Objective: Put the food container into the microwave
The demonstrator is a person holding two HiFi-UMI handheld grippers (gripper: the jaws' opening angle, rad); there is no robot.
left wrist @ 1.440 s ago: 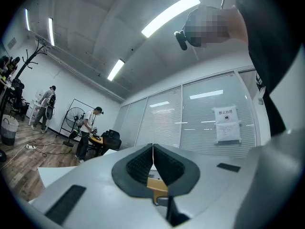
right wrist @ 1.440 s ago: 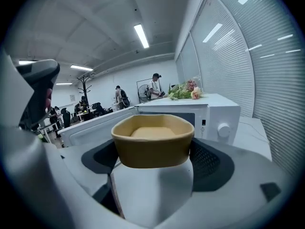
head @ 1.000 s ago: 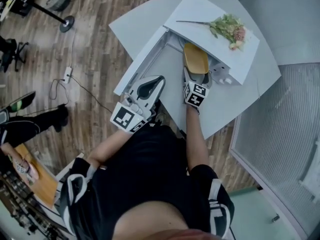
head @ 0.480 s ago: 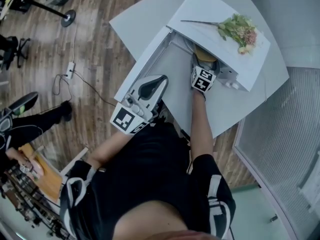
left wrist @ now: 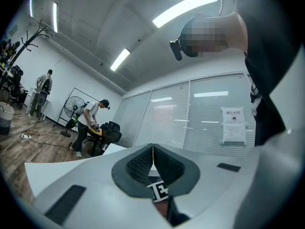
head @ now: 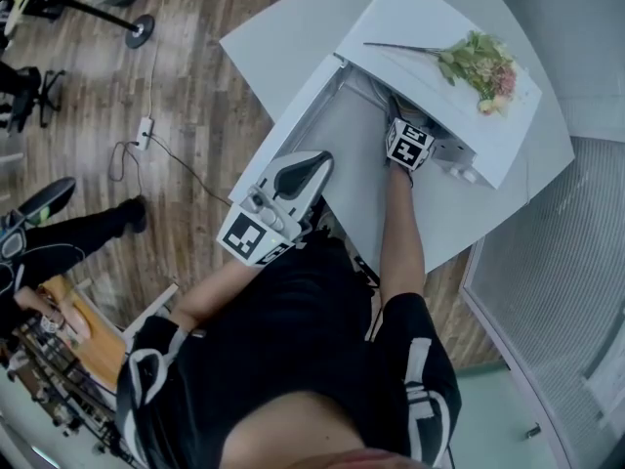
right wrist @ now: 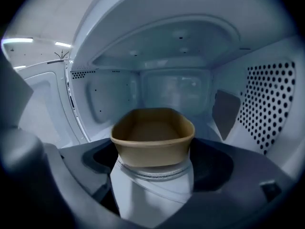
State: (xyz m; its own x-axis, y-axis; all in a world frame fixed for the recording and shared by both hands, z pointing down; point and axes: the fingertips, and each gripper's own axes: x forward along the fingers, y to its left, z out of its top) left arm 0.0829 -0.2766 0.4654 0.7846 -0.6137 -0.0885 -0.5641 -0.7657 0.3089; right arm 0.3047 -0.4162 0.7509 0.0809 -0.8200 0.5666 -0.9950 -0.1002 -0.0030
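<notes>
Well, the tan food container (right wrist: 152,125) sat square between the jaws of the right gripper (right wrist: 155,152), which were clenched on its near end from both sides, and the open tub stood upright and empty. It was deep inside the microwave (right wrist: 271,104), with the perforated side wall to its right and the back wall beyond it. Whether its base touched the pale floor below, I couldn't tell. From the head view the right arm was stretched straight forward, and the right gripper (head: 409,143) was buried in the oven's mouth up to its marker cube. The door (head: 288,125) was swung wide to the left. The left gripper (head: 314,161) was held back close to the person's body, over the table's (head: 283,27) near edge. It pointed upward, and its own view showed its jaws (left wrist: 152,148) pressed together on nothing. A bunch of flowers (head: 483,62) lay on the microwave's (head: 420,27) top. The container itself was hidden in the head view, covered by the oven's roof and the gripper.
</notes>
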